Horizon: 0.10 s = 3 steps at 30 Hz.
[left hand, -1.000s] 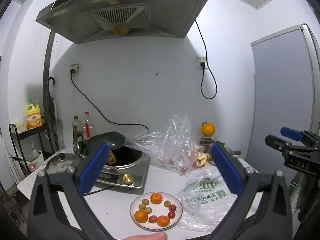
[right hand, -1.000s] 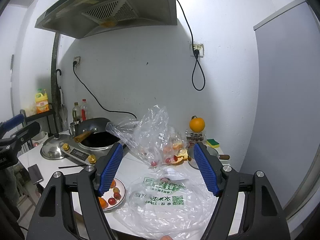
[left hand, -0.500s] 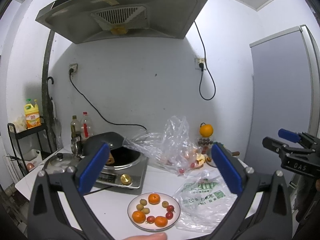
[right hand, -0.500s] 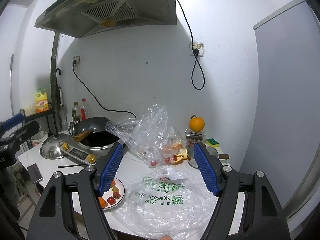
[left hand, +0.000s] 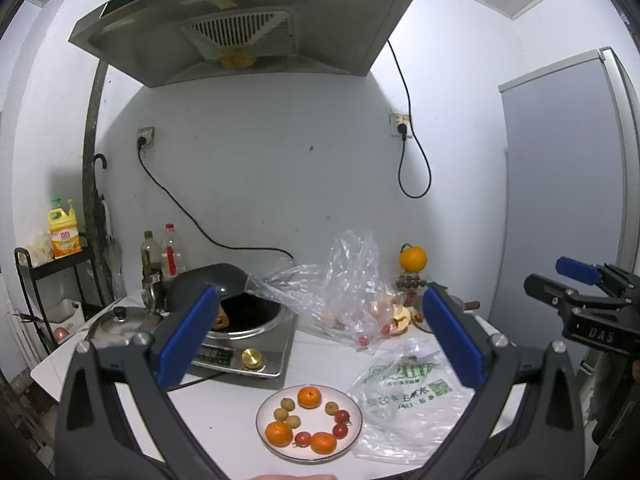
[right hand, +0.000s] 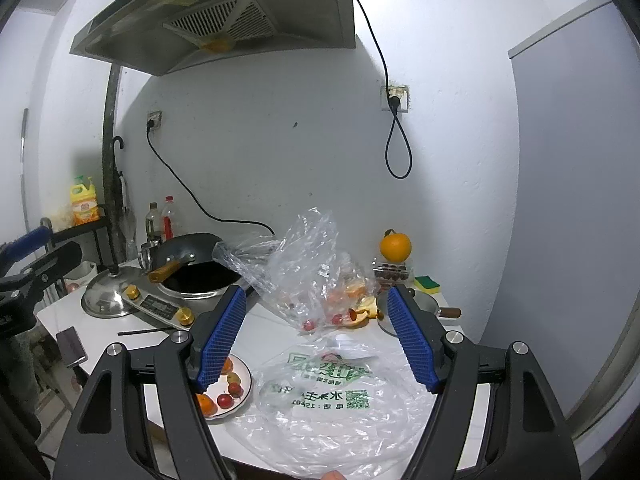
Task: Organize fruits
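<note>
Both views have drawn back and slightly up since the earlier pictures, so the plate [left hand: 309, 422] with its ring of oranges, red fruits and pale longan-like fruits sits lower and smaller, nearest the left tool [left hand: 320, 338], whose blue pads stand wide apart and empty. Just beside it lies the printed bag [right hand: 340, 396] under the right tool [right hand: 316, 340], also spread and holding nothing. Farther back, the clear bag [left hand: 344, 288] still holds loose fruit, so a good next reach is probably slow, pinching fruit, not film.
</note>
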Tool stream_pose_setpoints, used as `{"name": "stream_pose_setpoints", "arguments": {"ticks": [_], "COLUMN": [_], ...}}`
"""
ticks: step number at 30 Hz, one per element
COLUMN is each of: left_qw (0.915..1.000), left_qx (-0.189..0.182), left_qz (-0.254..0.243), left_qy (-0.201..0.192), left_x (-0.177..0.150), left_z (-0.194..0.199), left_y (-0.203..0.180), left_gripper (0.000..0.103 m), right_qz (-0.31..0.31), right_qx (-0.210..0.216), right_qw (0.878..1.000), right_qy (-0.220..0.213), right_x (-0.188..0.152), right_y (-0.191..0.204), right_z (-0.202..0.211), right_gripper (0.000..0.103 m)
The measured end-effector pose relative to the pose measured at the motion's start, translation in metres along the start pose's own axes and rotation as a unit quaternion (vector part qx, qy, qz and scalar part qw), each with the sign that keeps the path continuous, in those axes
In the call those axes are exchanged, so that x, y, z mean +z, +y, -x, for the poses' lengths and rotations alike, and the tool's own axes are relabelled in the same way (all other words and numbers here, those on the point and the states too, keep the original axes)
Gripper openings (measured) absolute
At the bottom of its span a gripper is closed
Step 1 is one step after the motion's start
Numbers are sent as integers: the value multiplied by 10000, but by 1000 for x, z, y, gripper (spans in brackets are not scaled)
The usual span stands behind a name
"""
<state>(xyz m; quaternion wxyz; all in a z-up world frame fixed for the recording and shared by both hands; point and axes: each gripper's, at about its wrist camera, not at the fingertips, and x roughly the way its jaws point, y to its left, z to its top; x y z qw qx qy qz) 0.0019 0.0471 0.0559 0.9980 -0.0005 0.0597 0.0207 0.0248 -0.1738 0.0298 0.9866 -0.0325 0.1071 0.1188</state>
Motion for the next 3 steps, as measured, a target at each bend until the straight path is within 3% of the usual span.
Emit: {"name": "stream_pose_setpoints", "arguments": {"ticks": [3], "left_qw": [10000], "left_qx": [-44], "left_qz": [-2], "left_qy": [-16], "left_x": [0], "left_z": [0], "left_y": [-1], "left_gripper": [103], "right_qz": [12], "right_qx": [17], "right_qw": [10000], "right_qy": [26], "right_x": [-1], "right_y": [2], "right_z": [-1], "right_gripper": [76]}}
